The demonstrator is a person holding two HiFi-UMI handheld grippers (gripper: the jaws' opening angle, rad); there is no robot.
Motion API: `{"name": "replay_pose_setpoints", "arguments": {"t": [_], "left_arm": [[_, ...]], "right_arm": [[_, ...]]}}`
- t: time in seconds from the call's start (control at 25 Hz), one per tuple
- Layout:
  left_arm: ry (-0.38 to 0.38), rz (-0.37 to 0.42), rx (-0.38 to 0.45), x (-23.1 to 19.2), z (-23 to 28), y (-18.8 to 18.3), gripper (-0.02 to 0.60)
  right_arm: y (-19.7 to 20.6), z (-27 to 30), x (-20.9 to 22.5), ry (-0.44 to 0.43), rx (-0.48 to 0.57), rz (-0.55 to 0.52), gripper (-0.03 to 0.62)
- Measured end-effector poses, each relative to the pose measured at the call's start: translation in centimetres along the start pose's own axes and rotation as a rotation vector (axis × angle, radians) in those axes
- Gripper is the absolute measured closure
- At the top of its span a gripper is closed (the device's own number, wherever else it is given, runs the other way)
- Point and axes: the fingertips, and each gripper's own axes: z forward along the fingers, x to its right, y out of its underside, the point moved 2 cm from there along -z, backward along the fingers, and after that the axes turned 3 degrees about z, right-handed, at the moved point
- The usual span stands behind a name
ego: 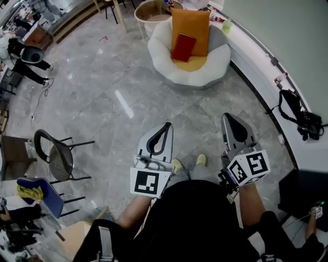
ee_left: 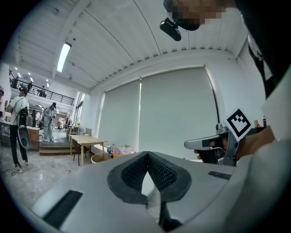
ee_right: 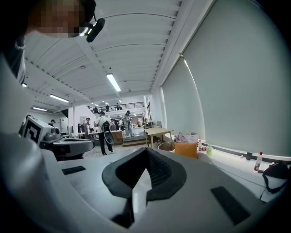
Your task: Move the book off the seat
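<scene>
A red book [ego: 183,47] leans upright against an orange cushion [ego: 190,31] on a round white seat [ego: 169,66] across the grey floor. Both grippers are held low near the person's body, far short of the seat and pointing toward it. My left gripper [ego: 166,125] is shut with nothing in it, its tips meeting in the left gripper view [ee_left: 146,154]. My right gripper [ego: 229,116] is shut and empty too, pads together in the right gripper view [ee_right: 146,150]. That view shows the orange cushion [ee_right: 186,149] ahead; the book is hidden there.
A round side table [ego: 148,13] stands behind the seat. A white ledge [ego: 256,56] curves along the right wall with a black bag [ego: 302,120] on it. A black wire chair [ego: 56,153] and a blue chair [ego: 38,194] stand at left. Grey floor [ego: 128,92] lies between.
</scene>
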Motion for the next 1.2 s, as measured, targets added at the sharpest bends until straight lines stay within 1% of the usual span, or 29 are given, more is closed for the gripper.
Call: {"name": "replay_pose_setpoints", "arguments": {"t": [0.16, 0.4, 0.56, 0.84, 1.2], "left_arm": [[-0.005, -0.013, 0.006, -0.6, -0.9, 0.2, 0.577], [-0.005, -0.054, 0.013, -1.4, -0.5, 0.3, 0.577], [-0.007, -0.046, 0.019, -1.6, 0.1, 0.1, 0.577], [-0.014, -0.031, 0.016, -1.5, 2.8, -0.3, 0.577], [-0.022, -0.004, -0.007, -2.0, 9.2, -0.9, 0.577]], "right_arm": [[0.6, -0.1, -1.2, -0.005, -0.024, -0.037, 0.585], [0.3, 0.5, -0.8, 0.01, -0.012, -0.018, 0.585], [0.1, 0.8, -0.3, 0.021, -0.007, -0.014, 0.585], [-0.3, 2.6, 2.1, -0.014, 0.011, 0.042, 0.585], [-1.4, 6.7, 7.3, -0.021, 0.002, 0.039, 0.585]]}}
